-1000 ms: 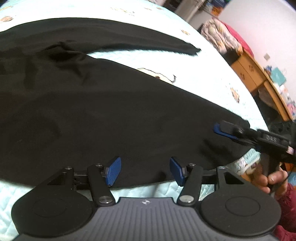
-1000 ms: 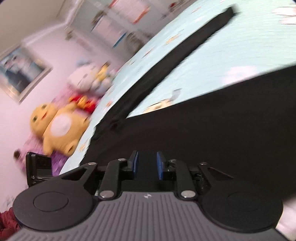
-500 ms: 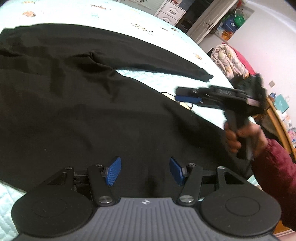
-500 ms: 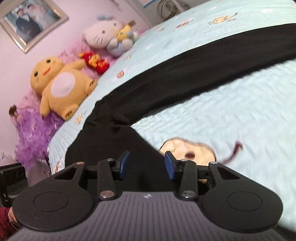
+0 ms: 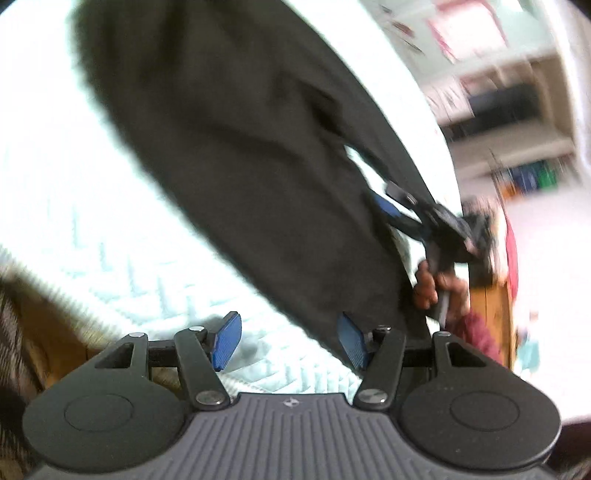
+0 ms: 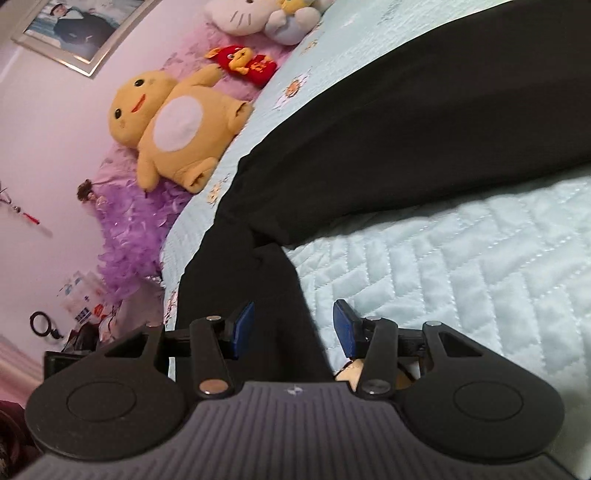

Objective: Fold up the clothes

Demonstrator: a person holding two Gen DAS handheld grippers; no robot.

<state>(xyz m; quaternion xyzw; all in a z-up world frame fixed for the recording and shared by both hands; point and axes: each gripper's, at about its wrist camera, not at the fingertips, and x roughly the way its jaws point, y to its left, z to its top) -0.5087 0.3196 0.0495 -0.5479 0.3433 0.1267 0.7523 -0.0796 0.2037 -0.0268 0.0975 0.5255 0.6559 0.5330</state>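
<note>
A black garment (image 6: 388, 122) lies spread on a bed with a pale blue quilted cover (image 6: 461, 266). In the right wrist view one long dark part runs toward the far side of the bed, and a narrower strip of the same cloth comes down toward the camera.

The right tongs (image 6: 293, 326) stand apart. The narrow strip of cloth lies between the two blue pads, nearer the left pad, and the pads do not press on it. In the left wrist view the same right tongs (image 5: 388, 205) appear at the right edge of the garment (image 5: 240, 147), held by a hand (image 5: 439, 288) with a dark red sleeve (image 5: 476, 332).

The left tongs (image 5: 290, 339) are also apart and clamp nothing. They are over the near edge of the bed, with the garment's edge just beside the right pad. This view is blurred.

At the head of the bed sit a yellow plush toy (image 6: 173, 125) and a white plush toy (image 6: 240, 14).
</note>
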